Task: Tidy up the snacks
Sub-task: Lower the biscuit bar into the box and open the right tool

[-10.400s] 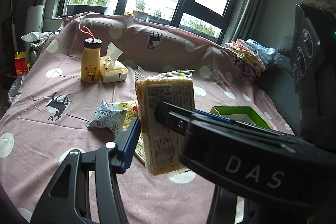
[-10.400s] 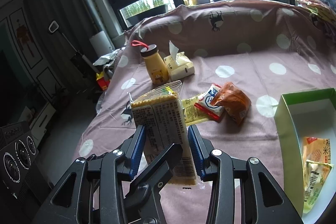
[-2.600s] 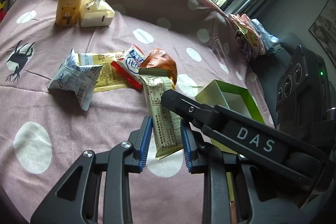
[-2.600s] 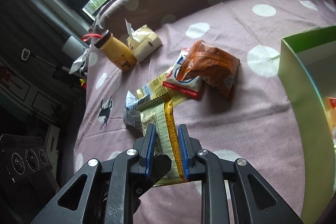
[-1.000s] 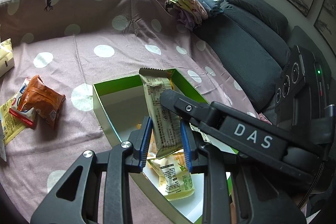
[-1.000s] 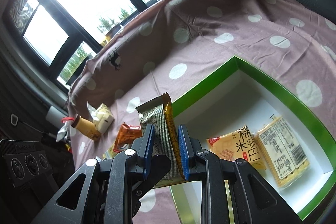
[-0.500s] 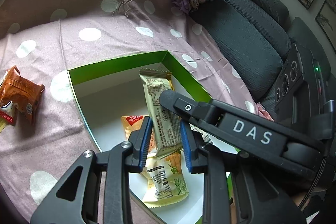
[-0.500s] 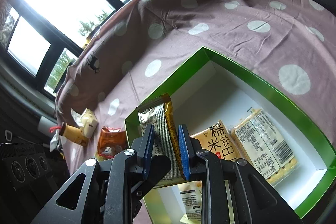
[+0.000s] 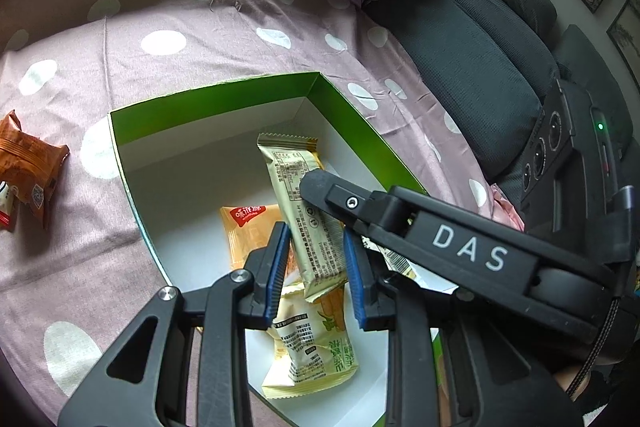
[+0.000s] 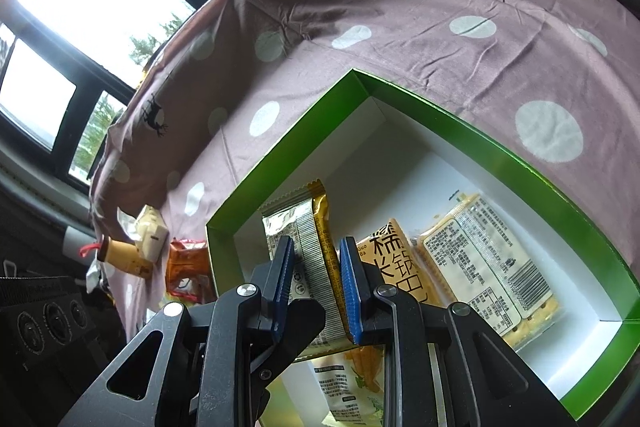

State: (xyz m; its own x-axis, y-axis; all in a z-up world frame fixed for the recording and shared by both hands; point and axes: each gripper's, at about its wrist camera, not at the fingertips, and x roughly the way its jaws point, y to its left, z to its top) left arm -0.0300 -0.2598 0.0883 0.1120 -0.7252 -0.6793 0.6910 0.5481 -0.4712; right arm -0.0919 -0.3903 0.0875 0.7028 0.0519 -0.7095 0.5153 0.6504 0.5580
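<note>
Jaws of both the left gripper [image 9: 316,267] and right gripper [image 10: 316,287] are clamped on one snack bar [image 9: 308,223], held over the green box [image 9: 352,111] interior. Lower it flat beside the packets [image 10: 472,259], then release both together.

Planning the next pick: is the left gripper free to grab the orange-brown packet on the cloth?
Probably not yet: left gripper is shut on the snack bar over the green box; orange-brown packet lies outside.

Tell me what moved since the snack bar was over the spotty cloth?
Both grippers, left and right, carried the long yellow-wrapped snack bar from the loose snacks over into the green cardboard box. Both stayed shut on it; the orange packet stayed on the cloth.
</note>
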